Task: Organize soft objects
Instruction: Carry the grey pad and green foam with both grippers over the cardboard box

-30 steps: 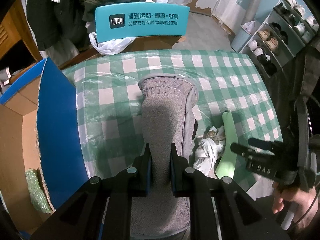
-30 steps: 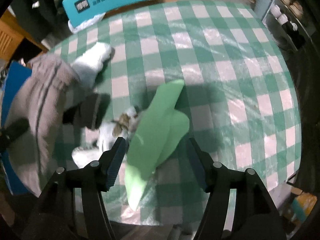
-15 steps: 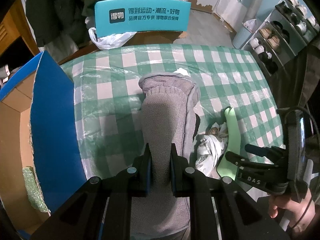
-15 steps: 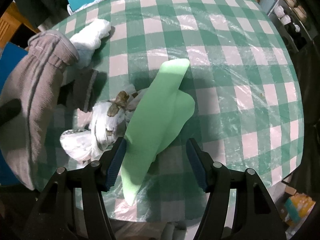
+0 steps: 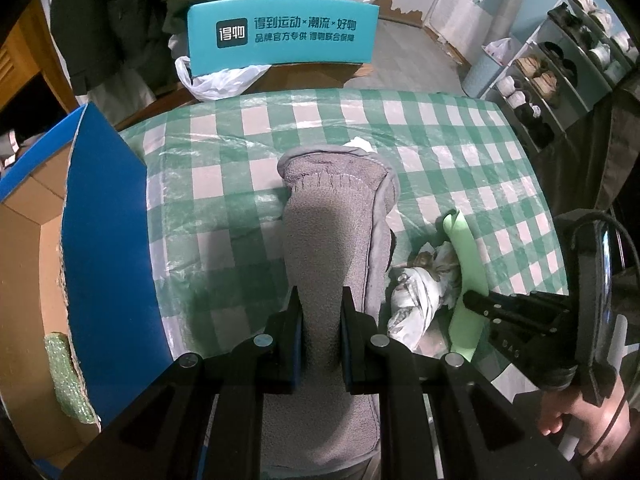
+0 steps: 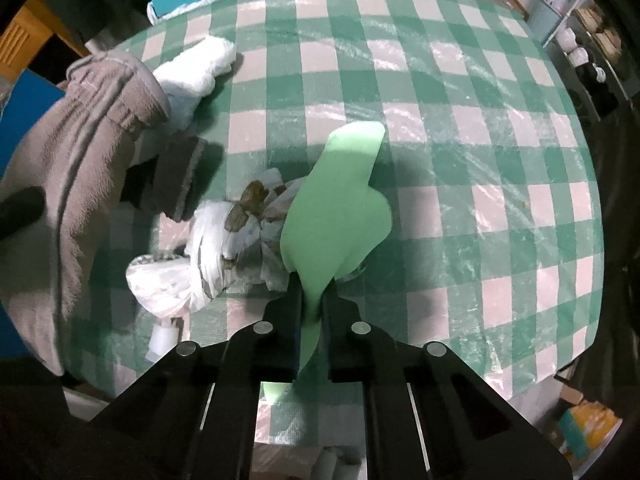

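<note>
My left gripper (image 5: 319, 312) is shut on a grey fleece garment (image 5: 332, 216) and holds it above the green checked table (image 5: 224, 184); it also shows at the left of the right wrist view (image 6: 80, 136). My right gripper (image 6: 314, 300) is shut on a light green foam sheet (image 6: 340, 204) that lies over the table. The sheet shows in the left wrist view (image 5: 466, 248) too. A white and camouflage cloth bundle (image 6: 216, 248) lies beside the sheet. A white cloth (image 6: 196, 72) and a dark striped cloth (image 6: 184, 176) lie behind the grey garment.
An open cardboard box with blue walls (image 5: 108, 248) stands at the table's left, with green bubble wrap (image 5: 66, 376) inside. A teal sign (image 5: 280, 32) and a white plastic bag (image 5: 224, 80) sit beyond the far edge. Shoe shelves (image 5: 560, 68) stand at the right.
My right gripper has moved forward over the green foam sheet and closed on it. My left gripper still holds the grey garment, shifted slightly.
</note>
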The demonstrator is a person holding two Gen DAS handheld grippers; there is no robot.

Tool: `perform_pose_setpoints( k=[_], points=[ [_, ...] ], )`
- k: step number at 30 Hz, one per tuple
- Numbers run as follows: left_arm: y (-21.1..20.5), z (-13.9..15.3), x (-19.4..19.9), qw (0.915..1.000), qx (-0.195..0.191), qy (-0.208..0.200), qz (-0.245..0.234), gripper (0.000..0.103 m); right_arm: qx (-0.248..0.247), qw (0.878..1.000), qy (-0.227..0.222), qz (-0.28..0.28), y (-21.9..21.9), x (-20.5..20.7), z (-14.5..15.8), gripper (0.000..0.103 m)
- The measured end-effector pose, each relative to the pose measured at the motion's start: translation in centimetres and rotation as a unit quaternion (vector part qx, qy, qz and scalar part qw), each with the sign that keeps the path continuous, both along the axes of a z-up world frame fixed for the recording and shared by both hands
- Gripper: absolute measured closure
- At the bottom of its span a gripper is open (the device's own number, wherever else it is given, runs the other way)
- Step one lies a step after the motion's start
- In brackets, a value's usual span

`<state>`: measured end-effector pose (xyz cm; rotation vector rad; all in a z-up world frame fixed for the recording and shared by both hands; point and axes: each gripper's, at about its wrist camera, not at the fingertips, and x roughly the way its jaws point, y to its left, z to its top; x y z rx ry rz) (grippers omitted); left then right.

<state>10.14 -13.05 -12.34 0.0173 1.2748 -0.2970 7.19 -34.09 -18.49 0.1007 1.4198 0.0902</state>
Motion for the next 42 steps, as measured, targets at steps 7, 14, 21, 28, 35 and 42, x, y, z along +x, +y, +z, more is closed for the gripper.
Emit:
perform_pose_setpoints(
  k=[7, 14, 21, 28, 35, 42],
  points=[
    [0.0, 0.8, -0.3, 0.9999, -0.003, -0.01, -0.002, 0.088, 0.0, 1.0, -0.028, -0.007, 0.6, -0.6, 2.5, 0.097],
    [0.2, 2.4, -0.8, 0.9996, -0.005, -0.029, -0.004, 0.088, 0.003, 0.998, -0.059, -0.005, 0.4, -0.7, 5.1, 0.097],
    [0.4, 4.3, -1.4, 0.9985, -0.002, -0.054, -0.004, 0.088, 0.009, 0.996, -0.09, 0.001, 0.5, -0.5, 7.1, 0.097],
    [0.6, 5.7, -2.3, 0.9969, 0.008, -0.077, -0.006, 0.088, 0.009, 0.993, -0.12, 0.017, 1.3, -0.6, 9.1, 0.097],
    [1.1, 6.8, -3.0, 0.9954, 0.016, -0.095, -0.005, 0.088, 0.007, 0.989, -0.147, 0.032, 2.3, -1.0, 11.2, 0.097],
    [1.8, 8.1, -3.6, 0.9934, 0.02, -0.113, 0.0, 0.088, 0.011, 0.984, -0.17, 0.046, 3.4, -1.2, 13.0, 0.097]
  ],
)
